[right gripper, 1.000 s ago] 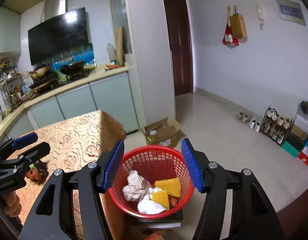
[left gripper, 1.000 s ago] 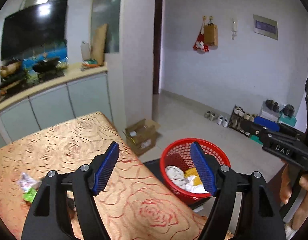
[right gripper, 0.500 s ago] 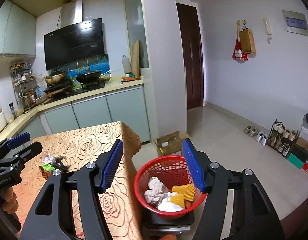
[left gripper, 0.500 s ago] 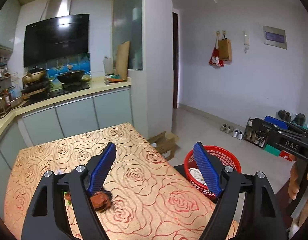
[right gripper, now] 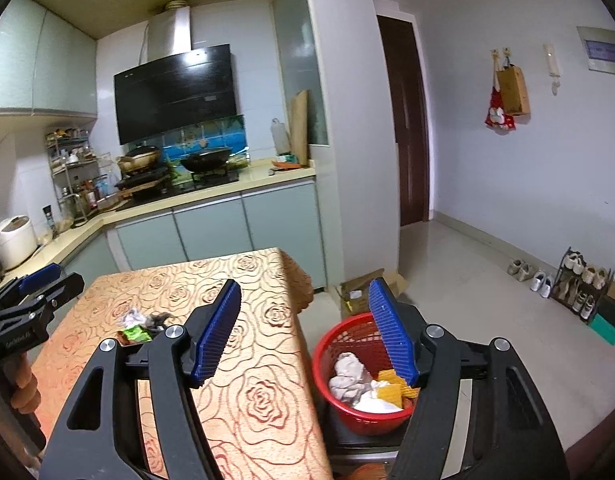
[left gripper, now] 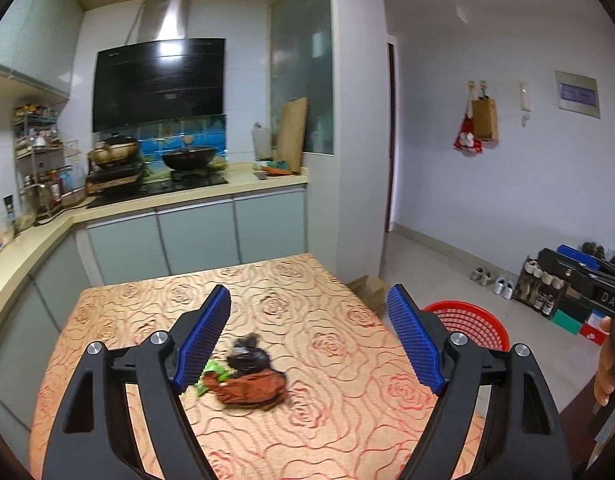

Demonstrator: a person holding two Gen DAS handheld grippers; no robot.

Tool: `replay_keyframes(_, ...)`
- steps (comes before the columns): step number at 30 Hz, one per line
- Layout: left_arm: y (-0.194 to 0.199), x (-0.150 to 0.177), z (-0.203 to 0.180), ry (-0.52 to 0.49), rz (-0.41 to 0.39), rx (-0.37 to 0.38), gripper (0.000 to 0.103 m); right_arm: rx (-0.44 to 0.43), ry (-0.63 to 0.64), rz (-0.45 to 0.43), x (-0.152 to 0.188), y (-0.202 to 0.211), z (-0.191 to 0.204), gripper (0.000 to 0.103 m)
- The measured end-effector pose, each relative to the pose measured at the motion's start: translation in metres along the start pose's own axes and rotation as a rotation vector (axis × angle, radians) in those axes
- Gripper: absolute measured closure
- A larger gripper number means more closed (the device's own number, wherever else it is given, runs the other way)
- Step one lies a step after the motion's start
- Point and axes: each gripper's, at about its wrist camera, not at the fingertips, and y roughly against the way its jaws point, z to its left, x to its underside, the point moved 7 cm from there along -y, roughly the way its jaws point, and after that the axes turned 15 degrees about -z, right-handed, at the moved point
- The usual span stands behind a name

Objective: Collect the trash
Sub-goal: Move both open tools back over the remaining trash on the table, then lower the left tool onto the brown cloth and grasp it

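Now your left gripper (left gripper: 308,336) faces the table (left gripper: 307,280) rather than the red basket (left gripper: 475,322), which a second ago filled the middle of its view and now sits off to the right, beyond the table's right edge. Its jaws are spread wide with nothing between the pads. The trash pile (left gripper: 245,380) lies on the tablecloth just ahead, toward the near left: a brown crumpled piece, a dark clump on top, a green wrapper at its left side. It is blurred, so finer detail cannot be told.

Your right gripper (right gripper: 305,332) has pulled back too; its jaws are opening and empty, with the basket (right gripper: 347,412) low on its right, already holding white paper wads and yellow pieces.

So, by the look of it, the drop is done and you are turning to the next pickup. The pile sits closest to your left pads, so that hand seems best placed to take it.
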Motion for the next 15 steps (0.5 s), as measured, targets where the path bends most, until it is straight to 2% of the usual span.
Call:
replay_keyframes(9,0.020,0.001,0.055,0.009,-0.014,-0.131,0.025,-0.017,0.012,-0.010,-0.001,0.003,0.013,0.036)
replay_keyframes(15,0.017,0.023,0.098,0.049,0.043,-0.219,0.025,-0.017,0.013,-0.001,0.002,0.000,0.015,0.034)
